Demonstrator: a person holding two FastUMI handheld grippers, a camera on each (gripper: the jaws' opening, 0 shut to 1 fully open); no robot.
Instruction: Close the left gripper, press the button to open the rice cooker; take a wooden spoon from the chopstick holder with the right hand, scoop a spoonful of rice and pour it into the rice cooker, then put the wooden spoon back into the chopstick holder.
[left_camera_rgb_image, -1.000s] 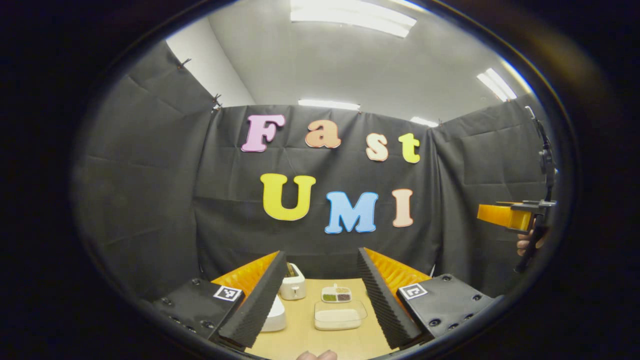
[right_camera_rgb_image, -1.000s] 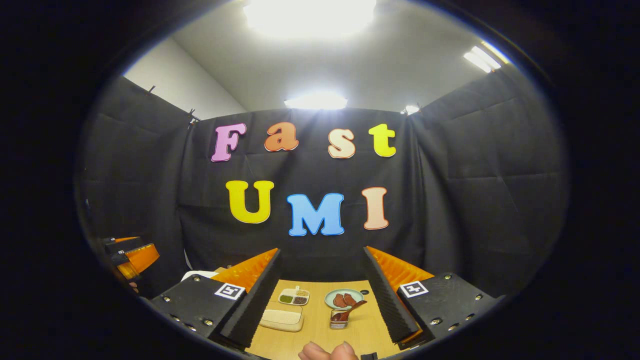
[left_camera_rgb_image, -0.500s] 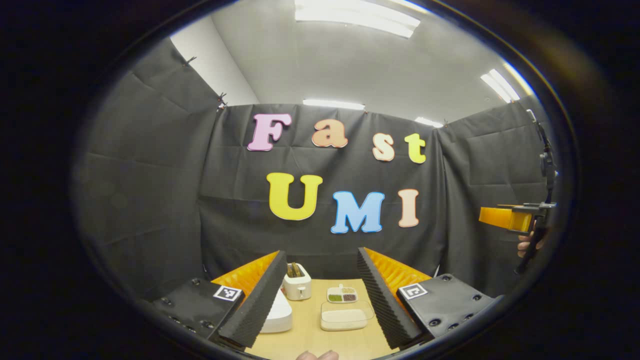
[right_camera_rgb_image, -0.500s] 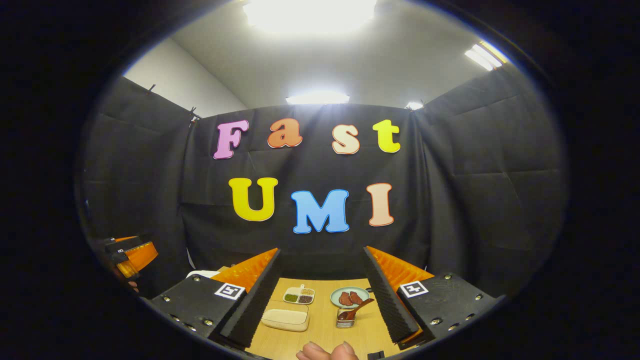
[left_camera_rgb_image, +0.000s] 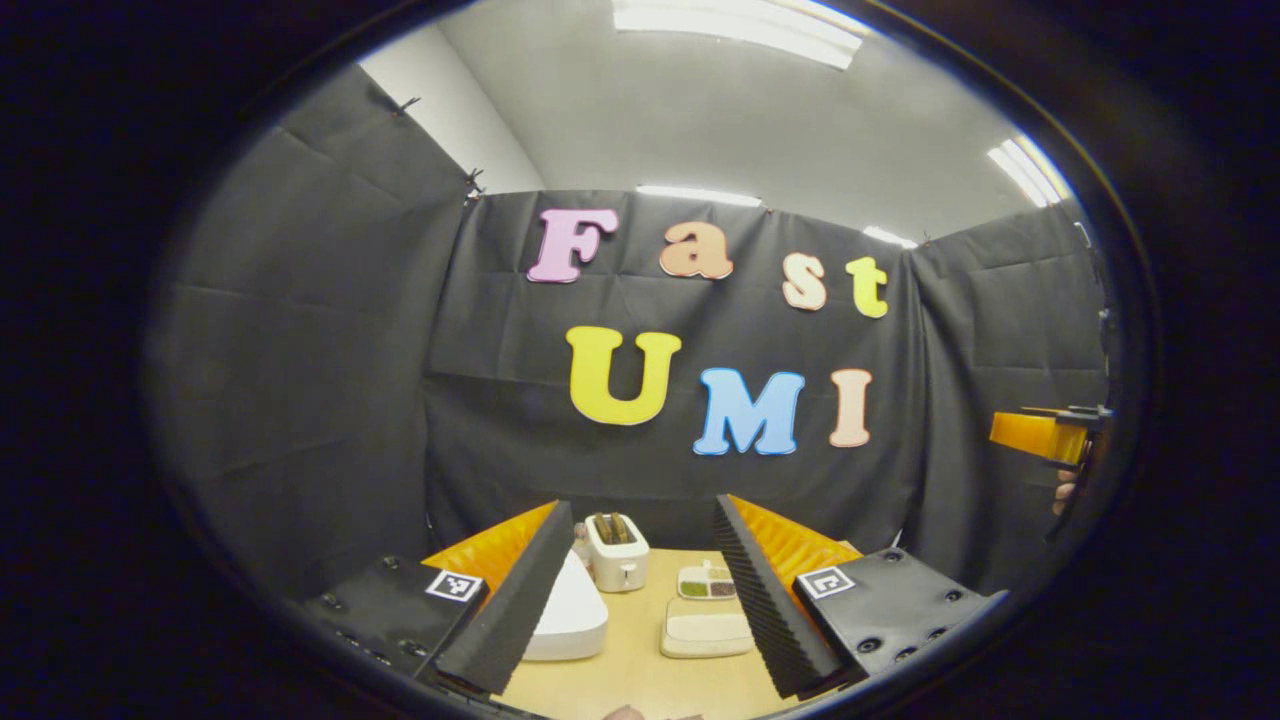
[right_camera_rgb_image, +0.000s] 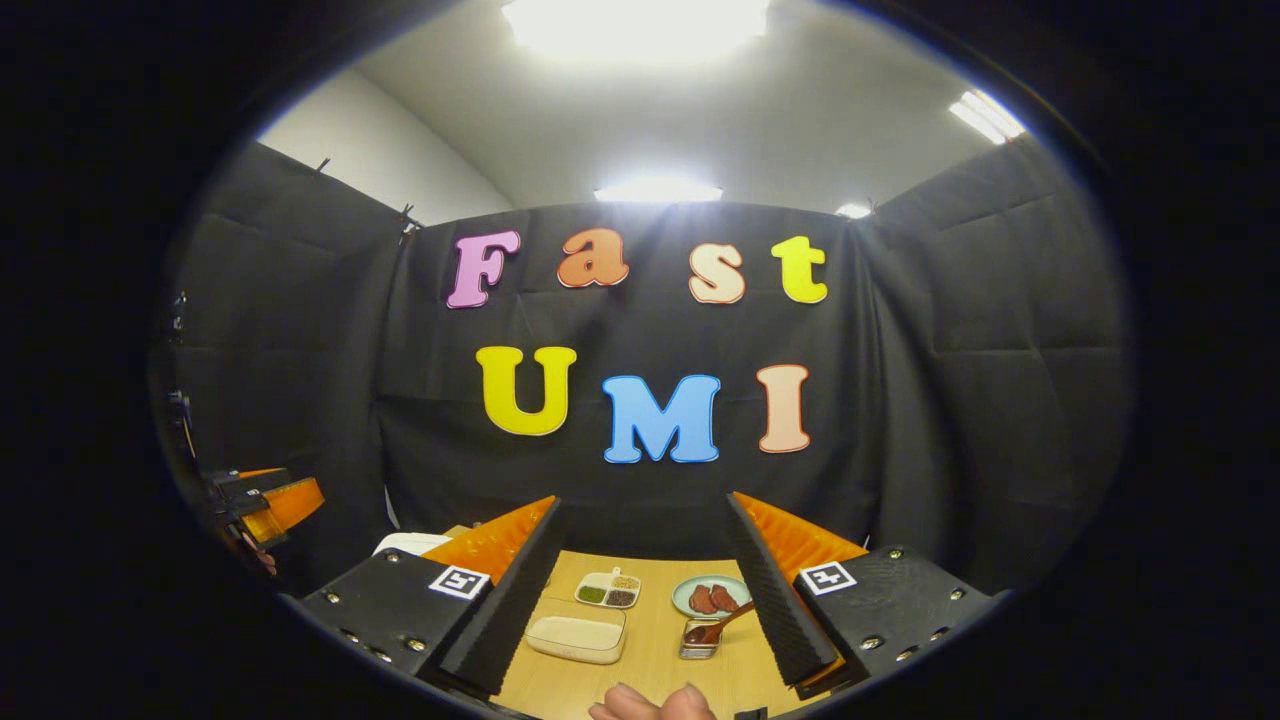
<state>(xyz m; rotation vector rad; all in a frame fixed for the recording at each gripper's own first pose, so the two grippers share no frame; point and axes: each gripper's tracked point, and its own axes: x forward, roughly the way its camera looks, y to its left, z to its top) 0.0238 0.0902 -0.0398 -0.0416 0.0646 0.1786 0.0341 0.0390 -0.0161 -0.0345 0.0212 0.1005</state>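
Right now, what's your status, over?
Left gripper open, above the table. Right gripper open, empty. Rice cooker lid down; wooden spoon in holder. Nothing between.

No readable words or numbers are showing on any tabletop item; everything there is appearing too small for print to be made out. The only signs are showing on the grippers. The left gripper (left_camera_rgb_image: 638, 505) is carrying a square black-and-white coded tag (left_camera_rgb_image: 454, 586) on one finger mount and a second coded tag (left_camera_rgb_image: 826, 581) on the other. The right gripper (right_camera_rgb_image: 644, 500) is carrying a matching tag (right_camera_rgb_image: 459, 581) and a fourth tag (right_camera_rgb_image: 826, 577). These are carrying patterns only, no letters.
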